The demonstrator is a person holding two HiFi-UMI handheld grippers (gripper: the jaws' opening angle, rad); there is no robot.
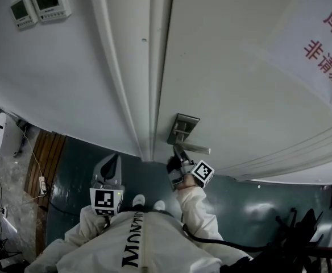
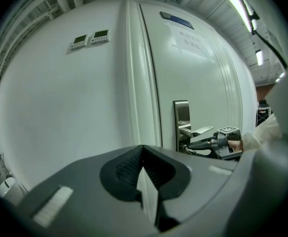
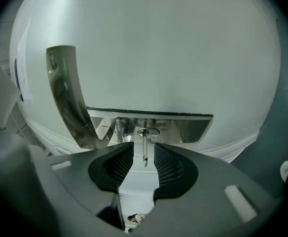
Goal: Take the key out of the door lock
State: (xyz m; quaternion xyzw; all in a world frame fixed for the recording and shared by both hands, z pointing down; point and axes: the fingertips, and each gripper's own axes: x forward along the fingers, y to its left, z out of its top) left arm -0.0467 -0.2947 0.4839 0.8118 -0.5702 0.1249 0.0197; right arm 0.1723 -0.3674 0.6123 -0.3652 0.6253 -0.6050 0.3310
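A thin silver key (image 3: 144, 157) sticks out of the keyhole (image 3: 148, 132), just under the steel lever handle (image 1: 193, 148) on the door's lock plate (image 1: 183, 128). My right gripper (image 3: 143, 147) is right up at the lock. Its jaws stand open on either side of the key, and the pads do not press on it. In the head view the right gripper (image 1: 177, 155) hides the key. My left gripper (image 1: 108, 166) hangs low, left of the door frame, shut and empty. The left gripper view shows the plate (image 2: 182, 113) and the right gripper (image 2: 198, 144) from the side.
The white door (image 1: 240, 67) carries a paper sign (image 1: 319, 38) with red characters. The door frame (image 1: 143, 67) runs left of the lock. Two wall control panels (image 1: 41, 4) are at upper left. A white appliance (image 1: 7, 134) stands on the floor at the left, and dark furniture (image 1: 302, 232) at lower right.
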